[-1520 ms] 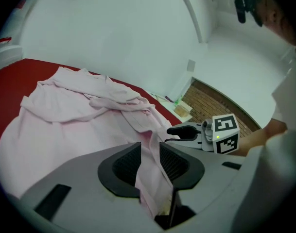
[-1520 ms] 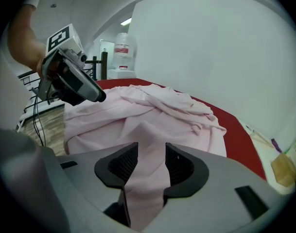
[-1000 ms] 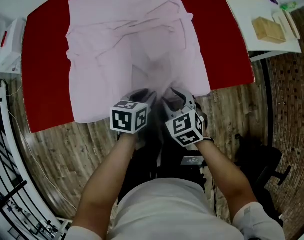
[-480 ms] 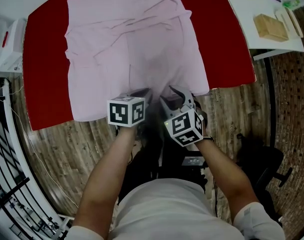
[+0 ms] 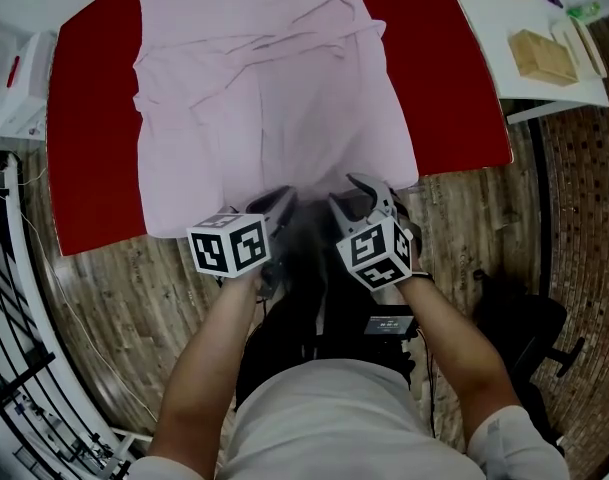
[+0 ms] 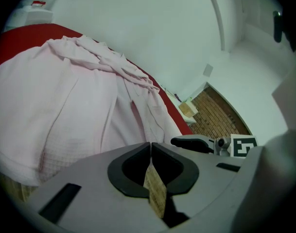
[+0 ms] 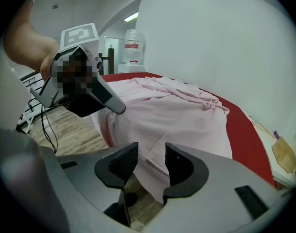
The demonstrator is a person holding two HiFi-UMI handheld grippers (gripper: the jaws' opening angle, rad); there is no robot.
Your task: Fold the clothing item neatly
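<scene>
The pink garment [image 5: 264, 98] lay lengthwise twelve-to-six on the red table [image 5: 84, 168], its near hem at twelve o'clock of both grippers: right gripper [image 5: 362, 194] with jaws apart astride it, left gripper [image 5: 281, 201] with jaws pressed together, seemingly empty.

The pink garment [image 5: 269, 108] runs off the head view's top edge.

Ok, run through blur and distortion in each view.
Head view: the table edge bows, a dark smear beside the left gripper. Left gripper view: fisheye, black corners, garment in focus. Right gripper view: fisheye too, mosaic patch on the left gripper.
</scene>
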